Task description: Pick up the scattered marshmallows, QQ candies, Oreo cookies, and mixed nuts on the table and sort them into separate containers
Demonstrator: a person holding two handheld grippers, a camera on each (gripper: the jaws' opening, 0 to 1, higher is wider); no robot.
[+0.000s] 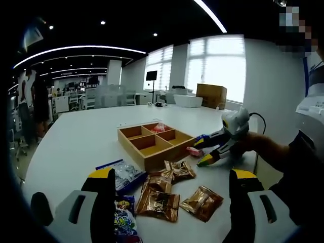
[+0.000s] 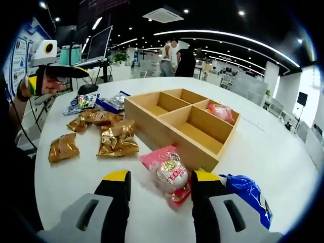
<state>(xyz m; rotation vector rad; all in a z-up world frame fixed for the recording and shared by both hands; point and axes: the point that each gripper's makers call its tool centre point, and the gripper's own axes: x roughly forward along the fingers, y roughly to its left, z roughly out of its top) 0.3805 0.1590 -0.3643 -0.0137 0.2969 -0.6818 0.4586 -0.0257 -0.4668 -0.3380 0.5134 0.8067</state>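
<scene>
4 compartments divide the wooden tray (image 2: 177,119) at the centre of the right gripper view, and we see 1 pink packet (image 2: 221,112) in its far right cell. At bottom centre, the right gripper (image 2: 159,186) has its jaws apart around a pink candy packet (image 2: 168,173) (whether they touch it, we cannot tell). Gold packets (image 2: 117,138) lie at centre left. In the left gripper view, our left gripper (image 1: 171,183) stands open above gold packets (image 1: 158,201) at bottom centre.
</scene>
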